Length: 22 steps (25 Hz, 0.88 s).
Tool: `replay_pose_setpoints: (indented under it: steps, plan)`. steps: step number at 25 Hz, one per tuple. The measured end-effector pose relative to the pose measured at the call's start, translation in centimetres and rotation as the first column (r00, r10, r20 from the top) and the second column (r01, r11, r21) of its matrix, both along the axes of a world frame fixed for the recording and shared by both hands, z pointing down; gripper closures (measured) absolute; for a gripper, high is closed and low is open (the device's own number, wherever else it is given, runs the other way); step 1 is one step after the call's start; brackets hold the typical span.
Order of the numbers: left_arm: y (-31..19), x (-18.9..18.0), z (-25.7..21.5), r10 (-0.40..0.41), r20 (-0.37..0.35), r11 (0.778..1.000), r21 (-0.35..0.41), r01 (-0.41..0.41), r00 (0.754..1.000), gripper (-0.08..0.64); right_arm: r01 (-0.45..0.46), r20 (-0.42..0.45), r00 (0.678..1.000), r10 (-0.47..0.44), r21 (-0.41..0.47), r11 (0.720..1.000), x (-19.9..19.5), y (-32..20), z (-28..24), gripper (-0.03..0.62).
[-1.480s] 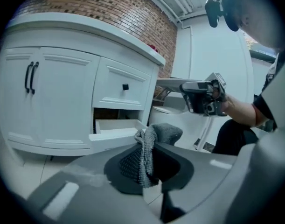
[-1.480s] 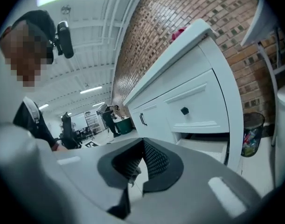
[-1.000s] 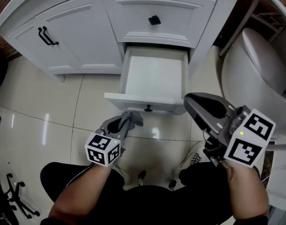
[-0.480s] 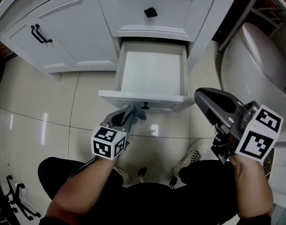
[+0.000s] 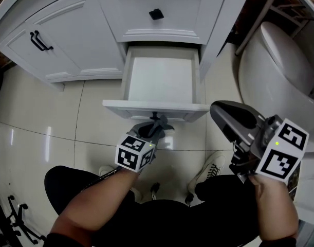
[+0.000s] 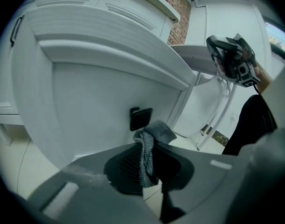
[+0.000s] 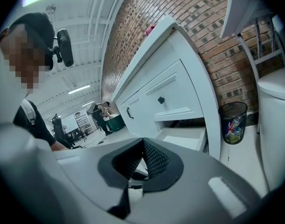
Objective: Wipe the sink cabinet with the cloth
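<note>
Cloth, grey and bunched, sits clamped in the left claw, just beside the black knob on the open drawer of the sink cabinet. Right claw is clenched on nothing, off to the drawer's right.

A white toilet stands at the right edge of the glossy cream-tiled floor; a black wire waste bin holding coloured litter sits on the floor at the foot of the brick wall, near the toilet; a black wheeled chair base shows at the floor's lower left corner.
</note>
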<state>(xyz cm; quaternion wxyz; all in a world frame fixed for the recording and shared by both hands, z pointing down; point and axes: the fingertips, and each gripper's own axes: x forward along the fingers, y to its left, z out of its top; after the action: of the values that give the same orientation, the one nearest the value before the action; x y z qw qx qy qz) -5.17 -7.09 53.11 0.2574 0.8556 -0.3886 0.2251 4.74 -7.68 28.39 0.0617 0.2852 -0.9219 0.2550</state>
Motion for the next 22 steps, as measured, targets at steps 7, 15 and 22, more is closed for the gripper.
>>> replay_pose_setpoints:
  steps: [7, 15, 22]
  plan:
    - [0.2, 5.1, -1.1, 0.110, -0.044, 0.994, 0.021, -0.109, 0.993, 0.522, -0.018, 0.001, 1.000, 0.018, -0.006, 1.000, 0.8, -0.1, 0.3, 0.588]
    - [0.7, 8.3, -3.4, 0.179, -0.104, 0.983, 0.064, -0.173, 0.978, 0.522, -0.026, 0.004, 1.000, 0.026, -0.012, 1.000, 1.2, 0.1, 0.3, 0.588]
    - [1.0, 8.4, -4.7, 0.195, -0.120, 0.978, 0.092, -0.185, 0.973, 0.522, -0.018, 0.002, 1.000, 0.018, -0.011, 1.000, 0.7, 0.1, 0.4, 0.588]
